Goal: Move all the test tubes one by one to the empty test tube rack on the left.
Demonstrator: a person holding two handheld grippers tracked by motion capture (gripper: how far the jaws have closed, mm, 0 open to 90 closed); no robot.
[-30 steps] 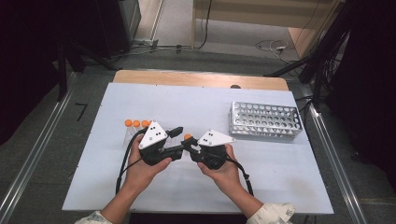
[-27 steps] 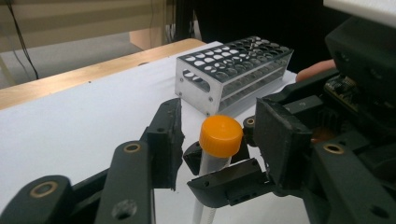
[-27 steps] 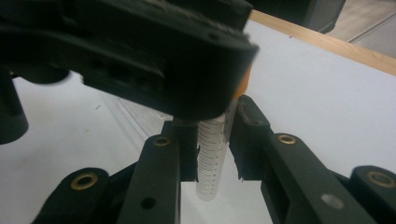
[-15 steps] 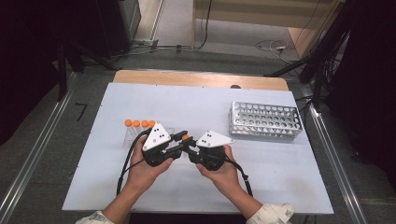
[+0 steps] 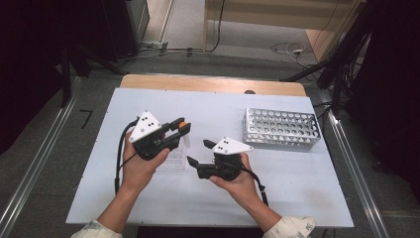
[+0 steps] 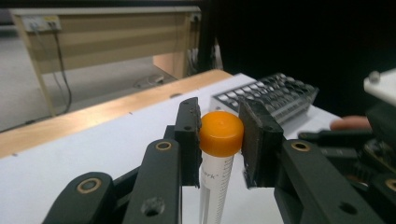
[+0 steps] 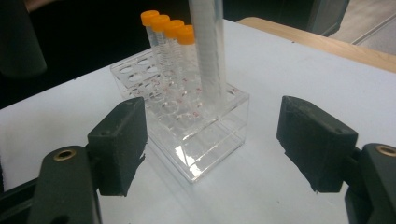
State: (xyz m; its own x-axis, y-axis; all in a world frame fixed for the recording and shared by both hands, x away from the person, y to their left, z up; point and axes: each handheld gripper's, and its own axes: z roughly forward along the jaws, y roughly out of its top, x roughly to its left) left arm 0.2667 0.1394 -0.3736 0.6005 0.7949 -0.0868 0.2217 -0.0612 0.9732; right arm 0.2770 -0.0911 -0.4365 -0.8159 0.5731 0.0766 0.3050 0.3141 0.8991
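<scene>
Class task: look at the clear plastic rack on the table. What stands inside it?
In the clear rack stand four orange-capped tubes in a row. A fifth tube rises at its near end; its cap lies beyond that view's top edge.

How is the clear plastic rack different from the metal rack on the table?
The clear plastic rack is see-through and holds orange-capped tubes; the metal rack is silver, with its visible holes empty. The clear plastic rack stands near the left gripper; the metal rack stands farther right. Both stand on the white table.

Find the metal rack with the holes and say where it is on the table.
In the high view the metal rack sits at the table's right, toward the far edge, beyond the right gripper.
</scene>
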